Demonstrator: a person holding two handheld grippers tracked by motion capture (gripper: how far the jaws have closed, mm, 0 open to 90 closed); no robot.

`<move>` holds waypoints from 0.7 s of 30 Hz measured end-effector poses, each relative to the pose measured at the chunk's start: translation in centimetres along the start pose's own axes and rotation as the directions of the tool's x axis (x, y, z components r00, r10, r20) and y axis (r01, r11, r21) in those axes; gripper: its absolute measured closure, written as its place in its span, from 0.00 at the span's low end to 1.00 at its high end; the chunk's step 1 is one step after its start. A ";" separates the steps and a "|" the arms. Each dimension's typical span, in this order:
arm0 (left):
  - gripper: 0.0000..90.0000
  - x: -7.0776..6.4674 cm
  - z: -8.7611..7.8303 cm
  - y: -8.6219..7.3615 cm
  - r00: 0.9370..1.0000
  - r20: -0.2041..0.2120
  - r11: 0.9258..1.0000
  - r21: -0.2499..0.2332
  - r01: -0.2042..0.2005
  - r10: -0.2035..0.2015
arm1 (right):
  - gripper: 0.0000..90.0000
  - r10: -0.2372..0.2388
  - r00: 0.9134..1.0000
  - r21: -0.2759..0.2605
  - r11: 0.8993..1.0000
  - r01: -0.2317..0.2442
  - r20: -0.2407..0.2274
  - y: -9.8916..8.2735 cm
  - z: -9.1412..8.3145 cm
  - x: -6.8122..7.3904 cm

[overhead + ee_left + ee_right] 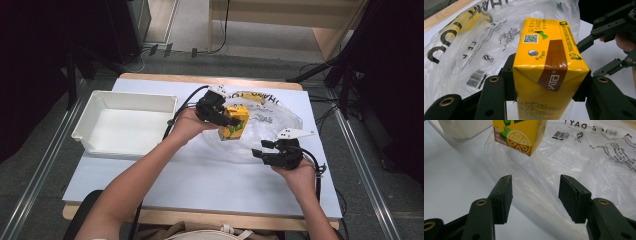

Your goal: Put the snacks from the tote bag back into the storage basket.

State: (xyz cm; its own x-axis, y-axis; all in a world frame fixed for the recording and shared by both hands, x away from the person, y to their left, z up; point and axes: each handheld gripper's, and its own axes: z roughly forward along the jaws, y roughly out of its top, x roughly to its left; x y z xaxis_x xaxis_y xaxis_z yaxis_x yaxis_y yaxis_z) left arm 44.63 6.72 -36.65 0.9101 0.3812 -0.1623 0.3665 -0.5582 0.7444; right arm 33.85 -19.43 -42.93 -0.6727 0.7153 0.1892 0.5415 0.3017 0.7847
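The left gripper [227, 119] holds a yellow carton [234, 123]. Its two jaws press on the sides of the carton, one on each side. In the left gripper view the carton [549, 67] sits tight between the black jaws, and you can see its top with a small silver dot and a brown stripe. The carton is up in the air, over a clear bag [272, 125]. It is not touching the table [200, 180].

The bag lies flat on the table, on the far right side. It has black letters and a bar code printed on it. In the left gripper view the bag [474, 50] spreads out behind the carton. I cannot tell if anything is inside the bag.

The right gripper [264, 152] is near the person, at the near edge of the bag. Its jaws are apart and nothing is between them. In the right gripper view the right gripper [535, 192] points at the bag [579, 162], and the bottom of the carton [520, 135] hangs above and farther off.

A white tub [125, 122] stands on the left side of the table. Nothing is in it. It is well apart from the carton.
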 end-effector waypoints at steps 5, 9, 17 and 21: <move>0.59 -0.1 -0.6 -0.3 1.000 0.003 1.000 -0.009 0.008 -0.008 | 0.51 -0.007 1.000 0.008 1.000 0.007 -0.006 -0.1 0.1 -0.1; 0.59 -0.2 -1.0 -0.6 1.000 0.007 1.000 -0.013 0.003 -0.003 | 0.51 -0.009 1.000 0.010 1.000 0.009 -0.013 -0.1 0.2 -0.1; 0.59 -0.2 -2.1 -0.8 1.000 0.005 1.000 -0.023 0.000 0.000 | 0.51 -0.014 1.000 0.014 1.000 0.015 -0.024 -0.2 0.2 -0.2; 0.59 -0.3 -2.7 -0.8 1.000 0.003 1.000 -0.029 0.002 -0.002 | 0.51 -0.019 0.999 0.023 1.000 0.019 -0.027 -0.4 0.3 -0.2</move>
State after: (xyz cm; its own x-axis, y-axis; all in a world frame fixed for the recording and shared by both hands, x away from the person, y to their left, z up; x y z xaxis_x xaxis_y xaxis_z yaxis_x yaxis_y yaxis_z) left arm 43.53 9.03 -35.49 0.9100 0.3801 -0.1656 0.3626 -0.5356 0.7627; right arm 33.90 -19.51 -43.43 -0.6959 0.6925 0.1901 0.5400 0.3301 0.7742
